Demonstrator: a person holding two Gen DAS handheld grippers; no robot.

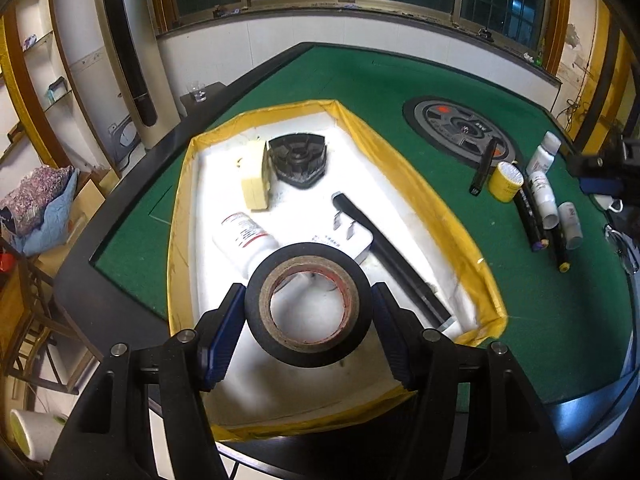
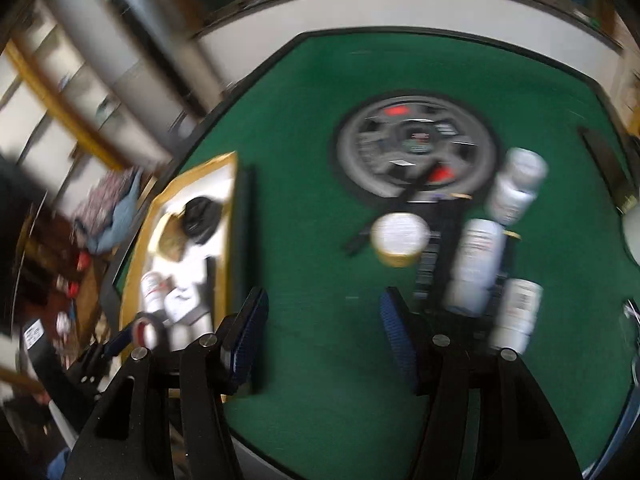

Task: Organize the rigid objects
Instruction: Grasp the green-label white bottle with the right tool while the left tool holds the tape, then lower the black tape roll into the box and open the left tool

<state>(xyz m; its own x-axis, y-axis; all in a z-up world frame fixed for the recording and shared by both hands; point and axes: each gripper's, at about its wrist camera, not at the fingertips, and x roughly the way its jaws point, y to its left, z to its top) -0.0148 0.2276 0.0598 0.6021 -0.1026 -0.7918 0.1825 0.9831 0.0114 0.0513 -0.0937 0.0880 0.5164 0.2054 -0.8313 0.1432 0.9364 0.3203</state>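
Note:
My left gripper is shut on a roll of black tape and holds it above the near end of a white tray with yellow rim. In the tray lie a white bottle, a white plug, a long black bar, a black fan-shaped part and a beige block. My right gripper is open and empty above the green felt, left of several white bottles and a yellow-rimmed jar. The right wrist view is blurred.
A round black and grey centre panel sits in the green table. Black markers lie among the bottles at the right. The table's black edge runs along the left. A white tower fan stands beyond it.

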